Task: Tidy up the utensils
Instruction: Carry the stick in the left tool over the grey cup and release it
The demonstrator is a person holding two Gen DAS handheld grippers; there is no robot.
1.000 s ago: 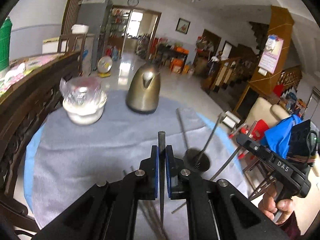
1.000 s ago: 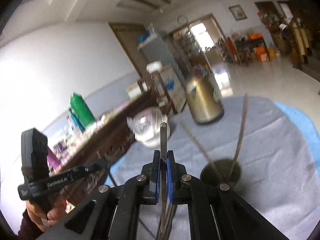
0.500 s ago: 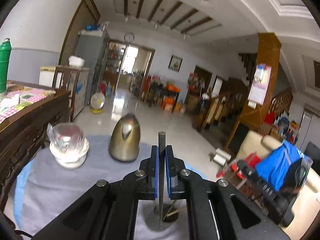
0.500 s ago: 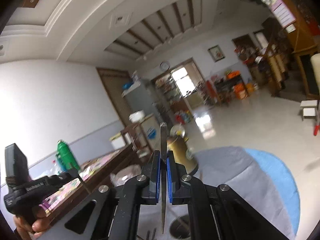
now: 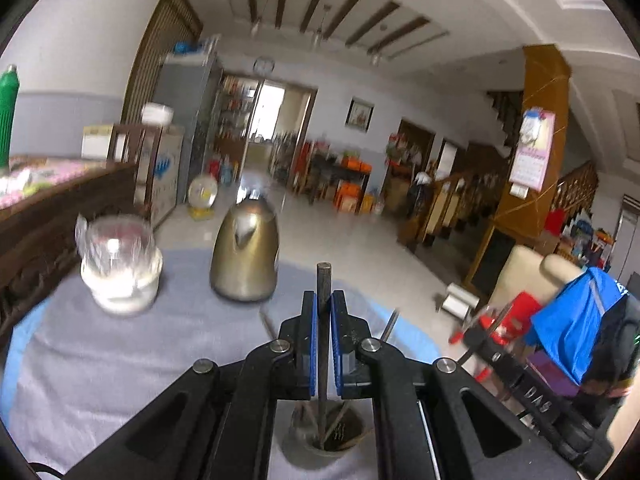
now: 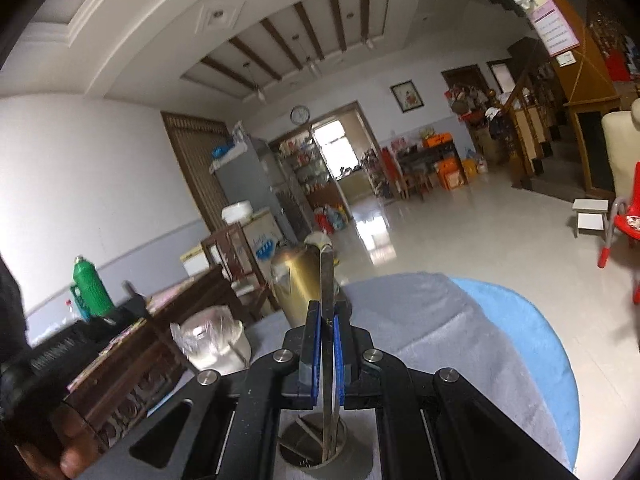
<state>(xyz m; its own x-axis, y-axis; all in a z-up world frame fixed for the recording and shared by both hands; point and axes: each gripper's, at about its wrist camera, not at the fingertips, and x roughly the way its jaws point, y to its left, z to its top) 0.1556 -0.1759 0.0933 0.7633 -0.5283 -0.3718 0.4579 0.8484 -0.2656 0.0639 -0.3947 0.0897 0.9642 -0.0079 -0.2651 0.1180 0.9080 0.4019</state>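
Observation:
My left gripper [image 5: 324,300] is shut on a thin dark metal utensil [image 5: 323,280] that stands upright. Its lower end reaches into a round metal holder [image 5: 304,446] right below the jaws, where other utensils lean. In the right wrist view, my right gripper [image 6: 327,312] is shut on a flat steel utensil handle [image 6: 326,272], also upright. Its lower end is inside the same holder [image 6: 290,456]. Both grippers hang close above the holder, over the grey cloth on the round table [image 5: 120,360].
A brass-coloured kettle [image 5: 244,256] stands beyond the holder, and a plastic-wrapped white bowl [image 5: 120,276] is to its left. A dark wooden cabinet [image 6: 132,360] borders the table's left side. To the right the table edge drops to the tiled floor and chairs.
Both grippers moved forward over the holder, which went from ahead of the jaws to directly beneath them. Both utensils stayed clamped, and their lower ends now reach into the holder.

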